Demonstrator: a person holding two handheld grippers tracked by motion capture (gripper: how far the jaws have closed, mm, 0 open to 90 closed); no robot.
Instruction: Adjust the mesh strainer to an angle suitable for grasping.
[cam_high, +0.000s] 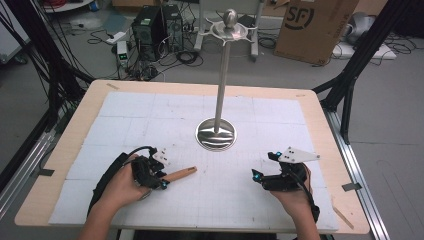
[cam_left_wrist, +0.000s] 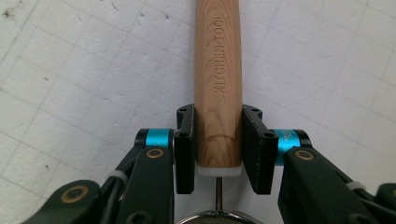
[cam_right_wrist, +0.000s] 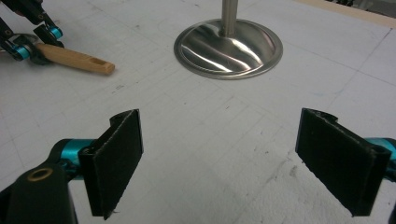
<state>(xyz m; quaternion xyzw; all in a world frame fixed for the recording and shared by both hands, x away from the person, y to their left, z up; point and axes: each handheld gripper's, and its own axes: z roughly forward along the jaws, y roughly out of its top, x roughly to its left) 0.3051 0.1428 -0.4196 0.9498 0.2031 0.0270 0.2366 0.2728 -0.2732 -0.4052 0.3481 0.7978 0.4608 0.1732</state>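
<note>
A kitchen tool with a light wooden handle (cam_high: 181, 173) lies on the white mat (cam_high: 150, 115) at the front left. My left gripper (cam_high: 165, 176) is shut on that handle (cam_left_wrist: 218, 70) near its white end cap, both pads pressed against its sides. From the cap a thin metal stem (cam_left_wrist: 218, 191) runs back towards me. My right gripper (cam_high: 262, 165) rests at the front right, open with nothing between its fingers (cam_right_wrist: 116, 158). In the right gripper view the handle (cam_right_wrist: 74, 58) and my left gripper (cam_right_wrist: 32, 44) sit far left.
A steel stand with a round base (cam_high: 216, 134) and a tall pole (cam_high: 221, 75) topped by hooks rises mid-table. Its base (cam_right_wrist: 229, 46) lies ahead of my right gripper. The table's wooden rim (cam_high: 320, 125) borders the mat. Computers and a cardboard box (cam_high: 312, 25) stand on the floor beyond.
</note>
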